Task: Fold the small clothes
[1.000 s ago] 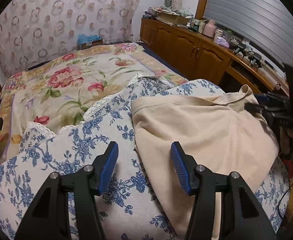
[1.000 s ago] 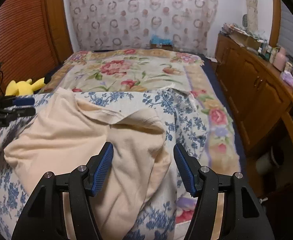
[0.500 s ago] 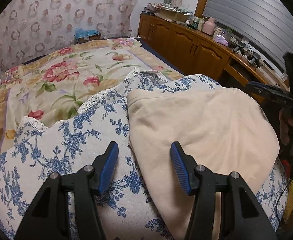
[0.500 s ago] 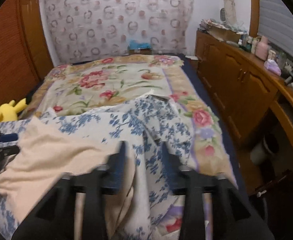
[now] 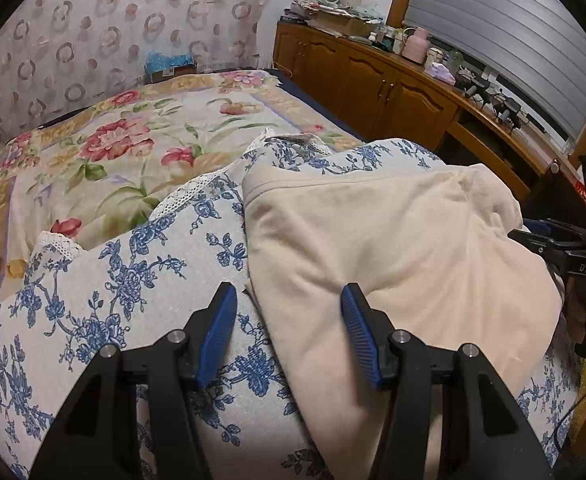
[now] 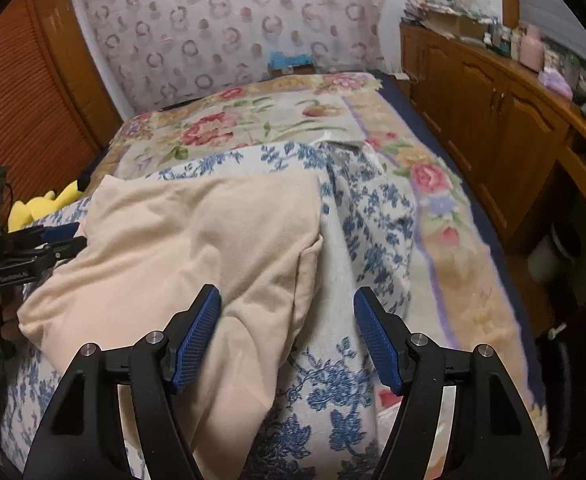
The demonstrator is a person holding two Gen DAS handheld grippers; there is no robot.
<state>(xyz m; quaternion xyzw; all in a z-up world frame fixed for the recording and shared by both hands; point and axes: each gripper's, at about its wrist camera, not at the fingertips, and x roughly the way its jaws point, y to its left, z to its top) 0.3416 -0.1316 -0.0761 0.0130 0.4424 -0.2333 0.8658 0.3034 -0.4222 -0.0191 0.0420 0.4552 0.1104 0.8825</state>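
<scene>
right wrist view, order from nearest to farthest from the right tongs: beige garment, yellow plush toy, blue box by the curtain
1. Beige garment: its near edge lies between the right tongs, which have just been opening and do not pinch it.
2. Yellow plush toy: far left, at the bed's edge.
3. Blue box: at the far end of the bed, against the curtain.
</scene>
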